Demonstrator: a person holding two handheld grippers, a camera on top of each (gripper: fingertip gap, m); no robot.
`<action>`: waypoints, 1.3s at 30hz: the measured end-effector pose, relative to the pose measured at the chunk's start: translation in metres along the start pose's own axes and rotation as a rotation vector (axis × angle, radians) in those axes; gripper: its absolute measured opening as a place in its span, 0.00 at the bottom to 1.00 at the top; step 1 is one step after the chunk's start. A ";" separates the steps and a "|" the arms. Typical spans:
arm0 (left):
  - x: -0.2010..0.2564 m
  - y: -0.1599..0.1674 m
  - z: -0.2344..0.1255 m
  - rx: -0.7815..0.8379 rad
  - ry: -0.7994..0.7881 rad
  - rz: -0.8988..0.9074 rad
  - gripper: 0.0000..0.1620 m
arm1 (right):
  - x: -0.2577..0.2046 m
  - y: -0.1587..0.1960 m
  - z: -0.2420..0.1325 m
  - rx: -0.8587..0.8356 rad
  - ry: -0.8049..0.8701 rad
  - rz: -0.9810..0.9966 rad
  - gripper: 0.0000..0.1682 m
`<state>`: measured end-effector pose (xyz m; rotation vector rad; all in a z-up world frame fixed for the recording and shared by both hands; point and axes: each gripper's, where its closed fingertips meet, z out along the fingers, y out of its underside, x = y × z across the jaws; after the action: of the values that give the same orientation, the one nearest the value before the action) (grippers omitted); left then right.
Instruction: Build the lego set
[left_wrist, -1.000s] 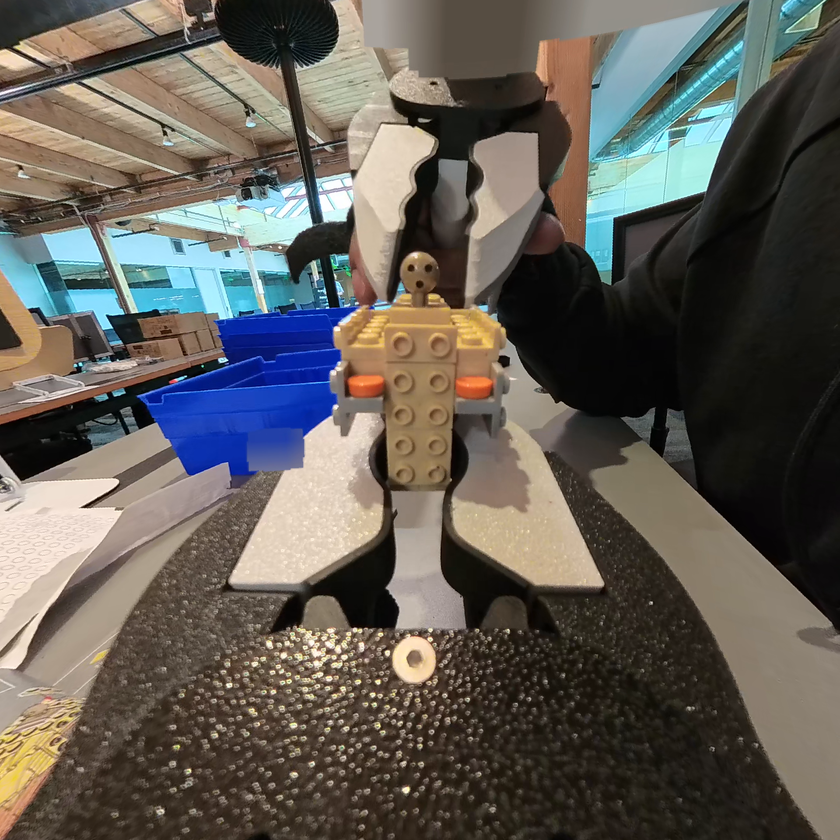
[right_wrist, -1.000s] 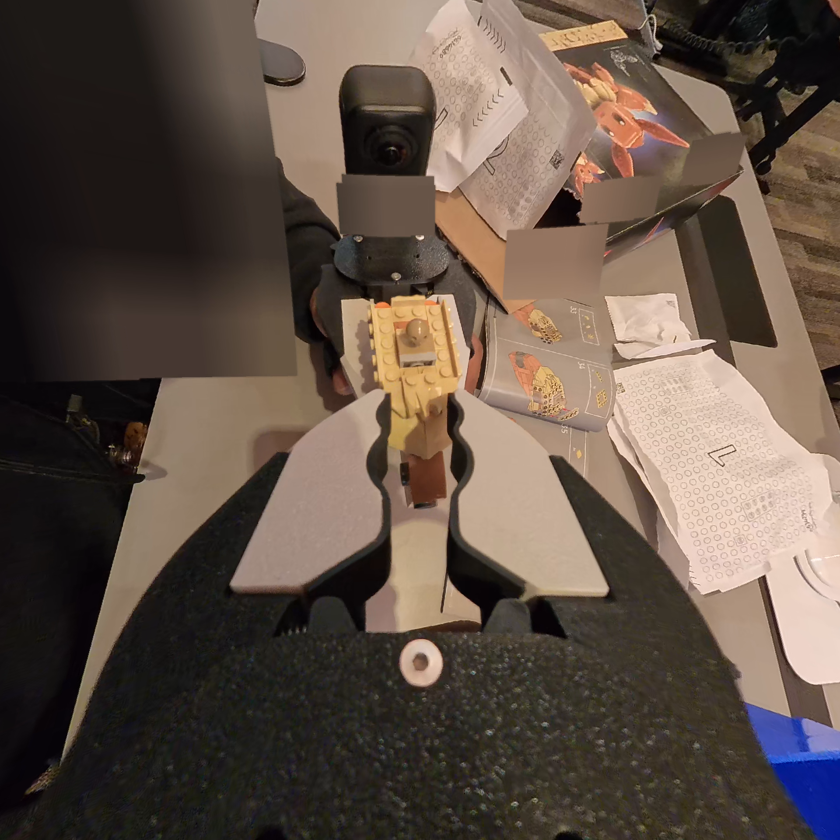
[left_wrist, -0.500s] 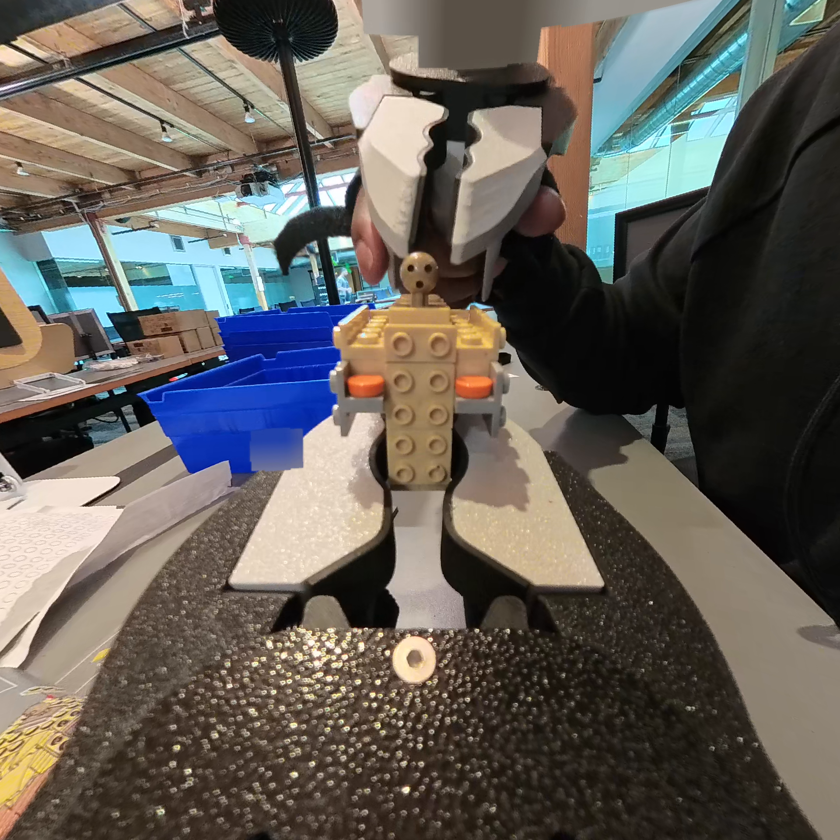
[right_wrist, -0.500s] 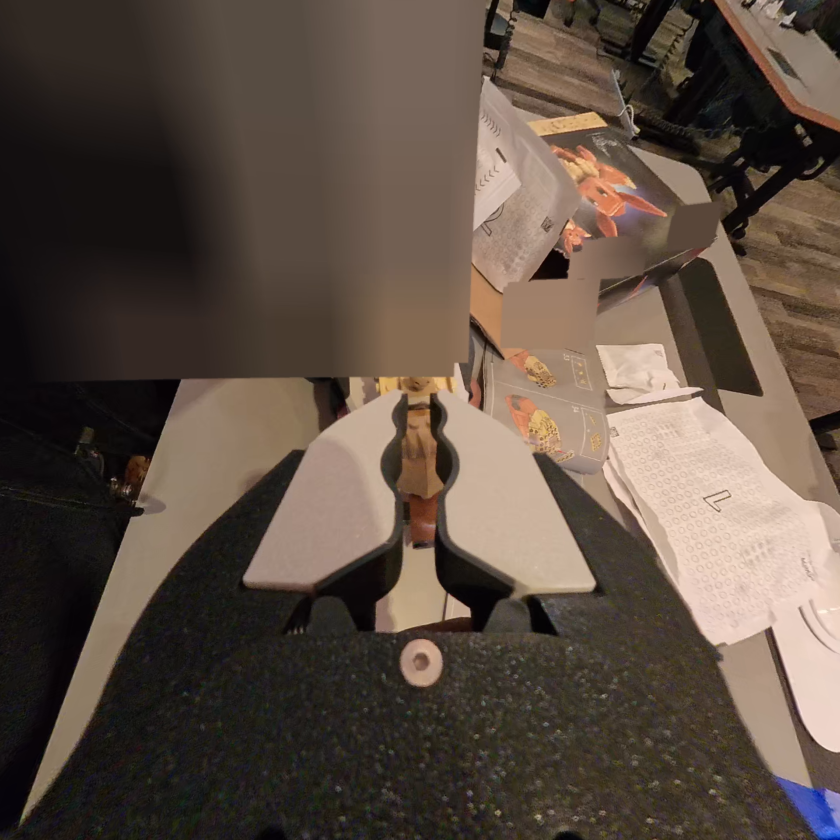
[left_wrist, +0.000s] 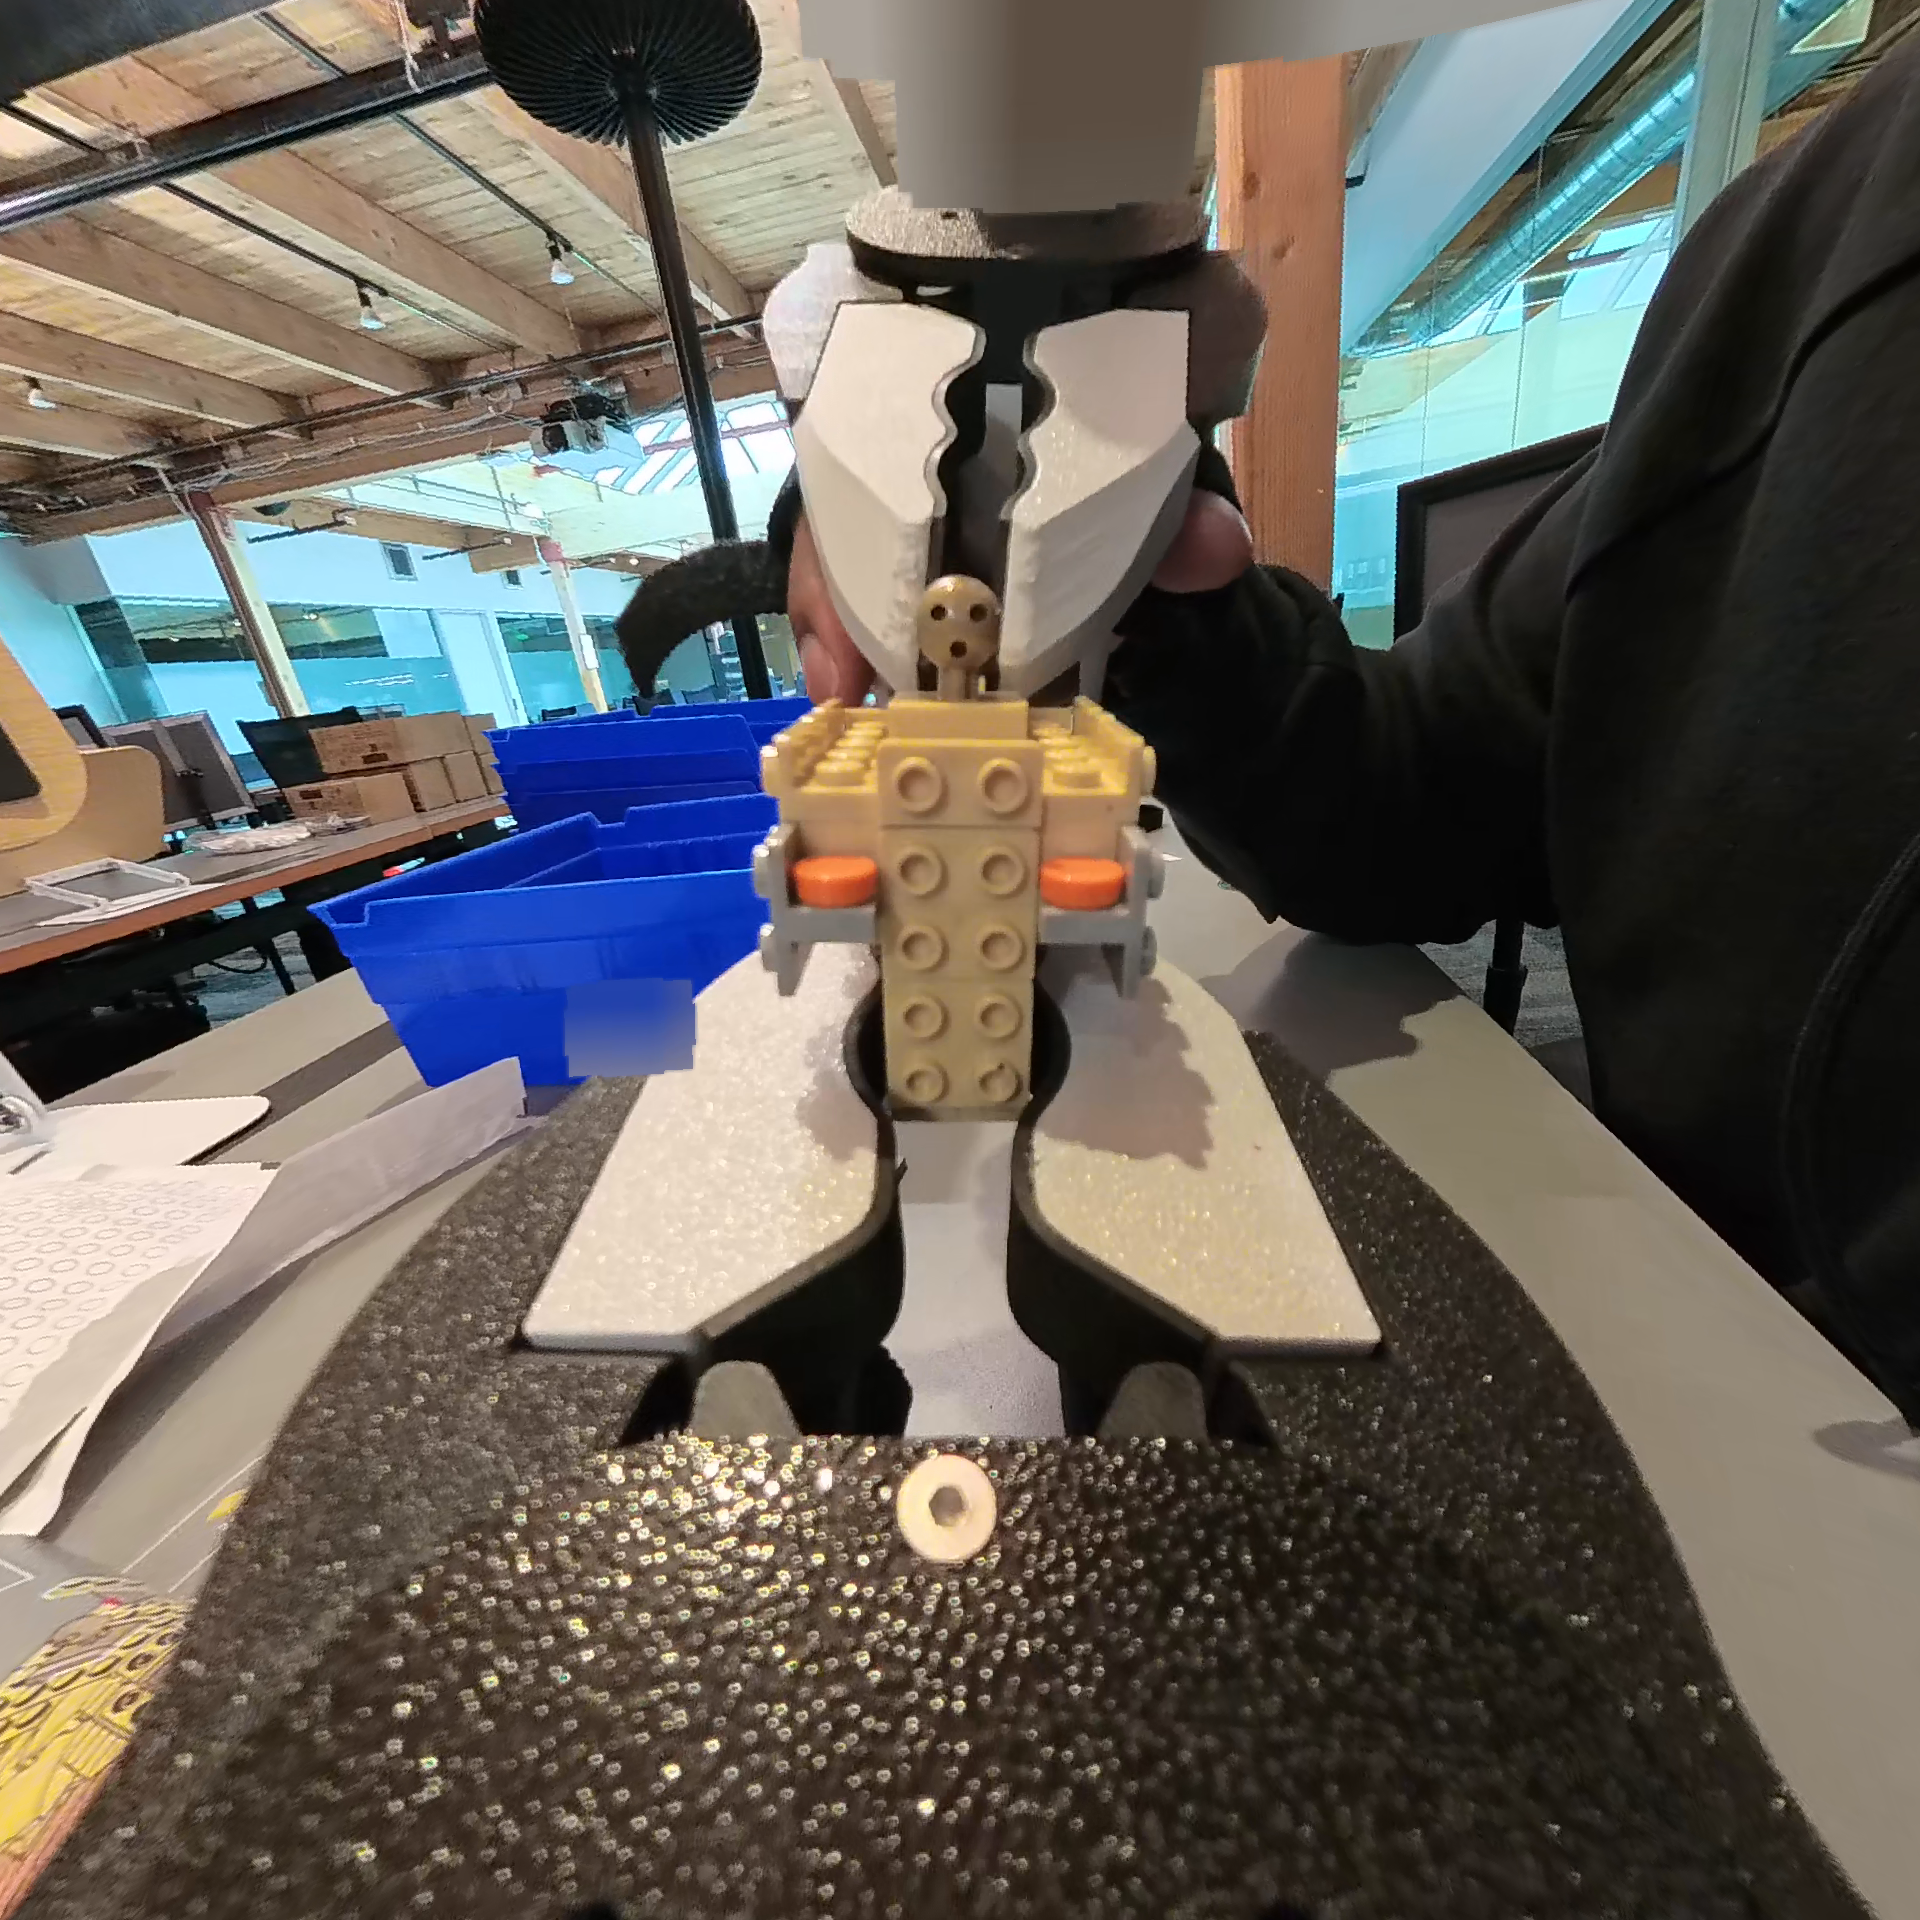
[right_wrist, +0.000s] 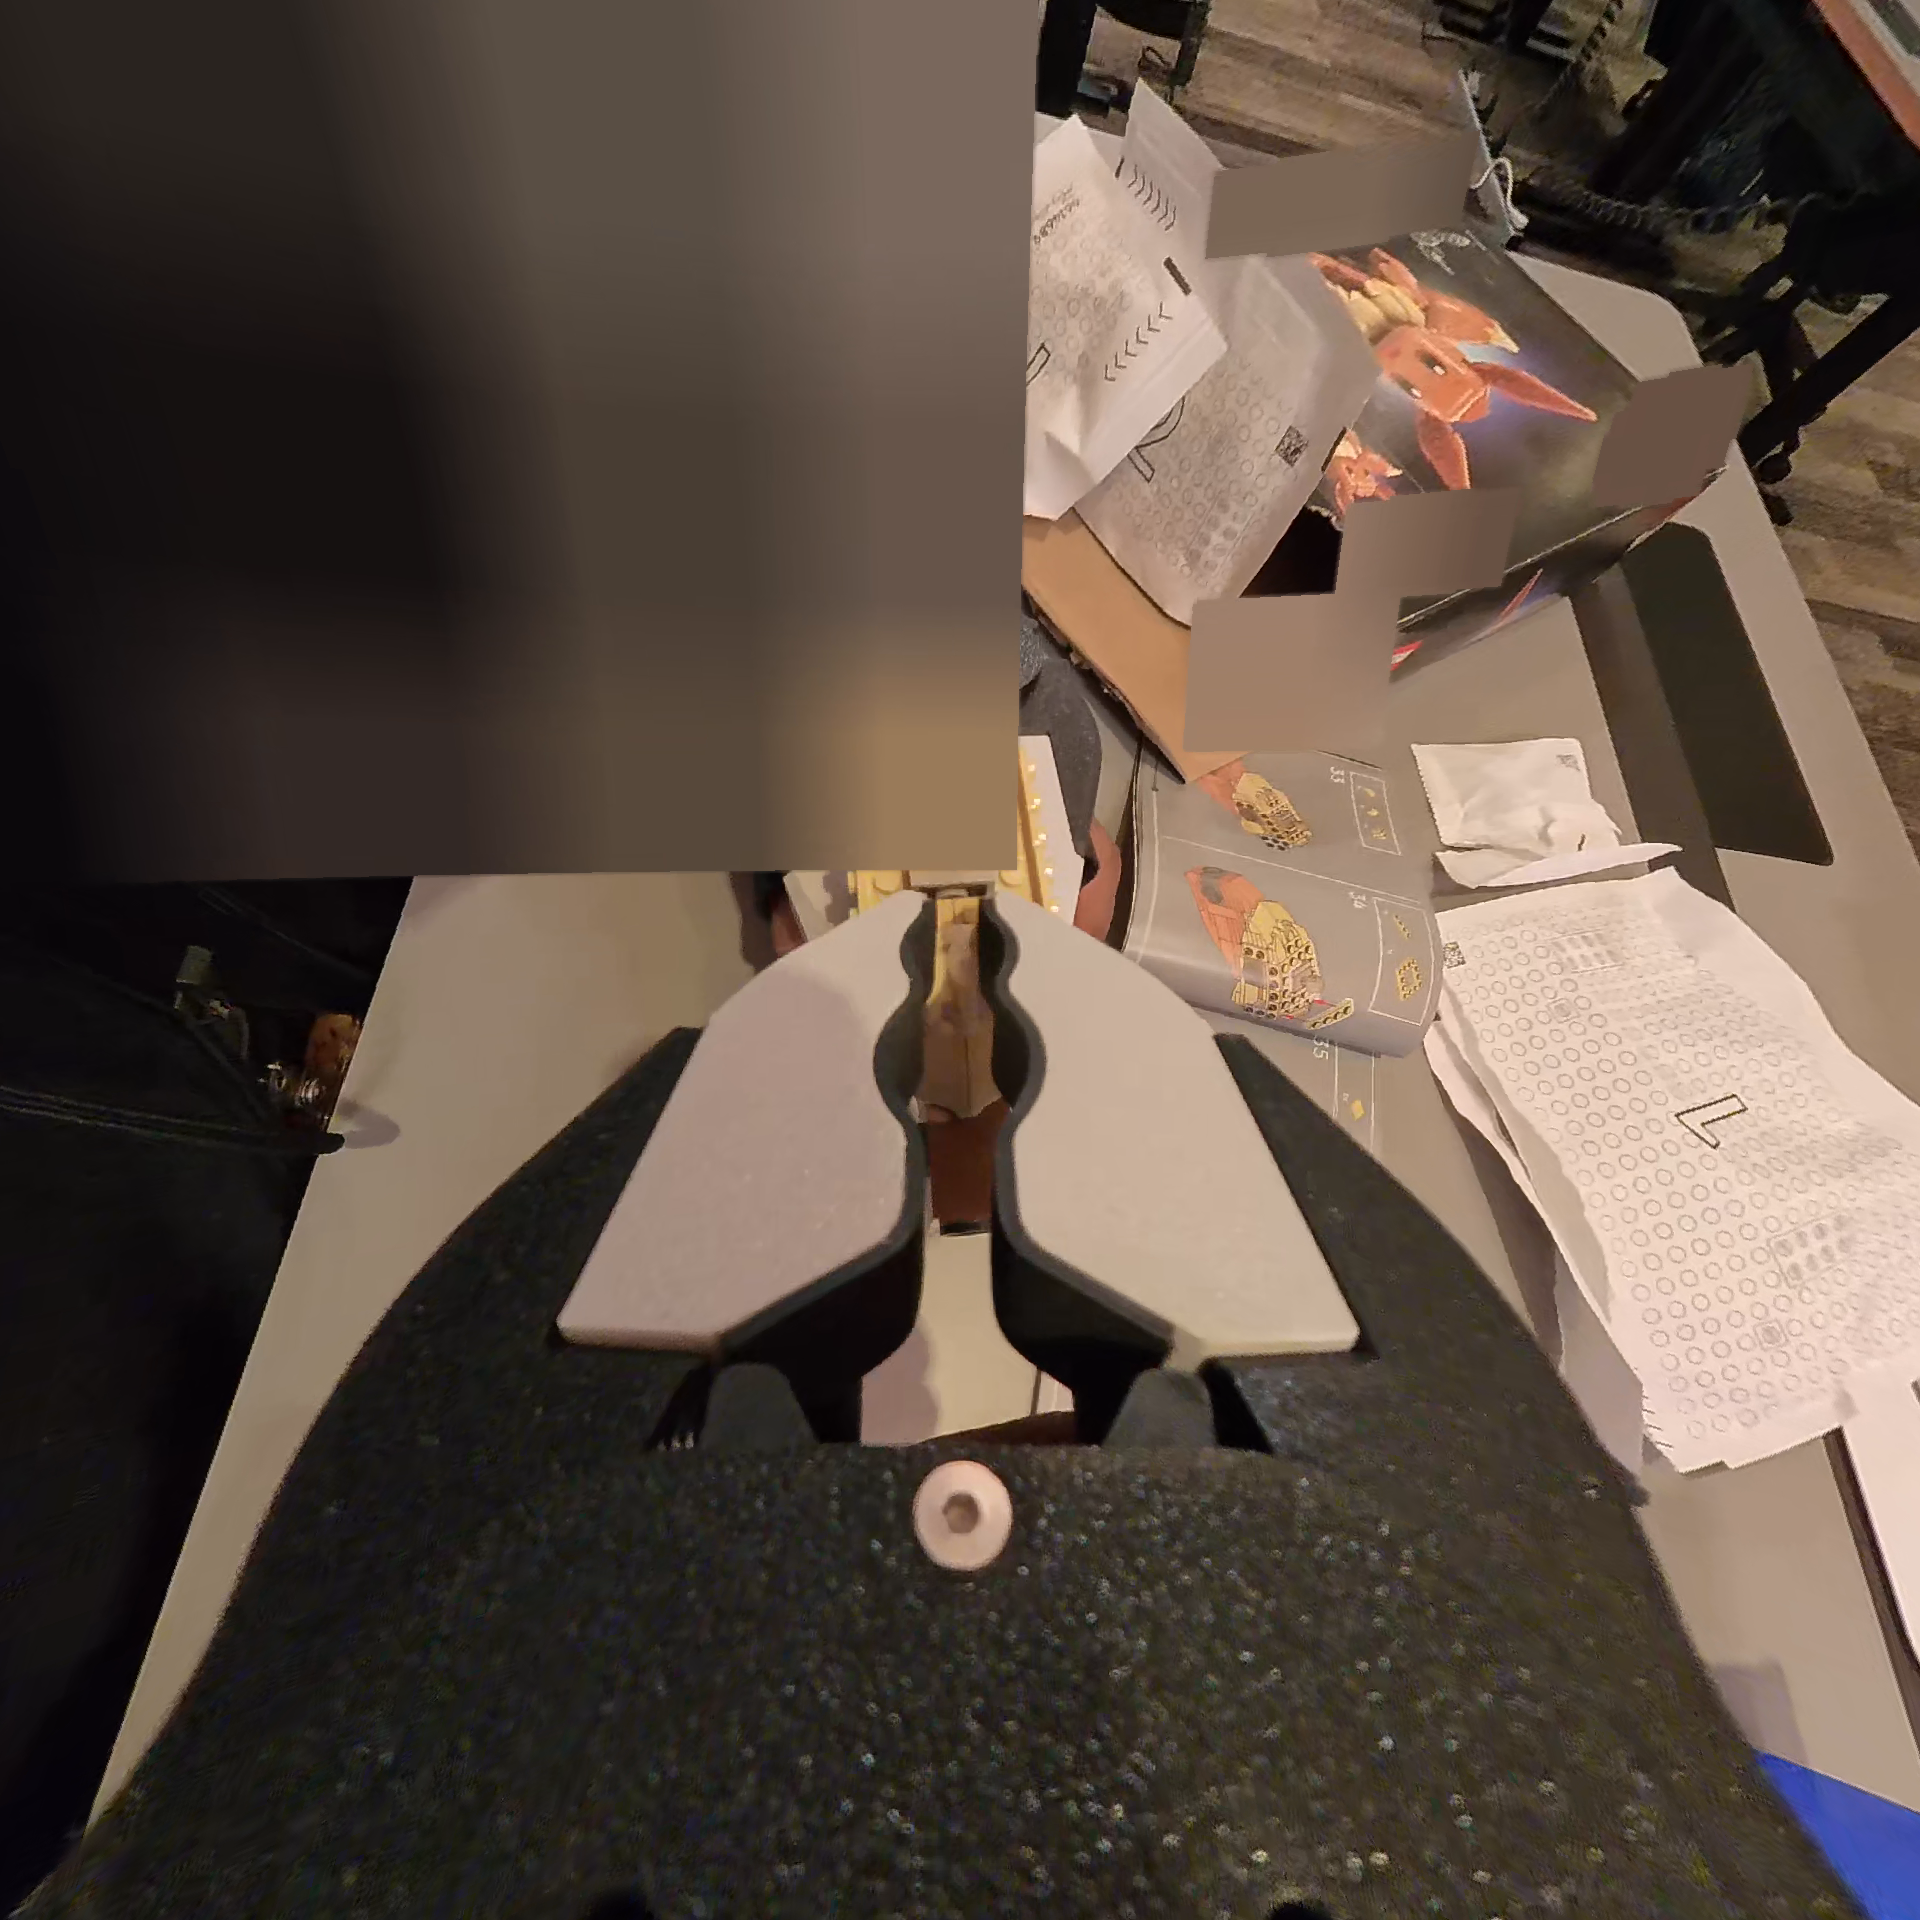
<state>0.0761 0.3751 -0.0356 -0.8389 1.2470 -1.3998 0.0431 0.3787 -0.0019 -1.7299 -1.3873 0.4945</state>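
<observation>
My left gripper (left_wrist: 958, 997) is shut on a tan lego assembly (left_wrist: 958, 894) with orange studs, grey side brackets and a ball joint (left_wrist: 958, 613) on top, and holds it upright above the table. My right gripper (left_wrist: 966, 665) points down from above, its tips just behind the ball joint. In the right wrist view the right gripper (right_wrist: 958, 914) is shut on a small tan and brown lego piece (right_wrist: 961, 1039). The assembly (right_wrist: 1031, 831) is mostly hidden behind the fingers there.
Stacked blue bins (left_wrist: 561, 914) stand at the far left of the grey table (right_wrist: 520, 987). An open instruction booklet (right_wrist: 1288, 914), torn white paper bags (right_wrist: 1662, 1143) and the lego box (right_wrist: 1455, 343) lie to the right. A person's dark sleeve (left_wrist: 1558, 675) fills the right side. Across from one pair of fingers to the other is roughly 4 centimeters.
My right gripper lifted and tilted, then came back down close to the ball joint, still shut on its piece. The left gripper and the assembly have stayed still.
</observation>
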 end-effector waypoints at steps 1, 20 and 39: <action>0.000 0.000 0.000 0.003 -0.001 -0.004 0.11 | 0.001 0.000 0.000 0.003 0.004 -0.004 0.05; -0.030 -0.011 -0.022 0.076 -0.085 -0.159 0.11 | 0.052 0.033 -0.040 0.138 0.377 -0.107 0.11; -0.034 -0.007 -0.021 0.054 -0.119 -0.114 0.12 | 0.045 0.160 -0.122 0.244 1.297 0.370 0.00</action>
<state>0.0617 0.4128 -0.0289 -0.9547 1.0808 -1.4460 0.2431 0.3708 -0.0518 -1.5584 -0.0804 -0.2813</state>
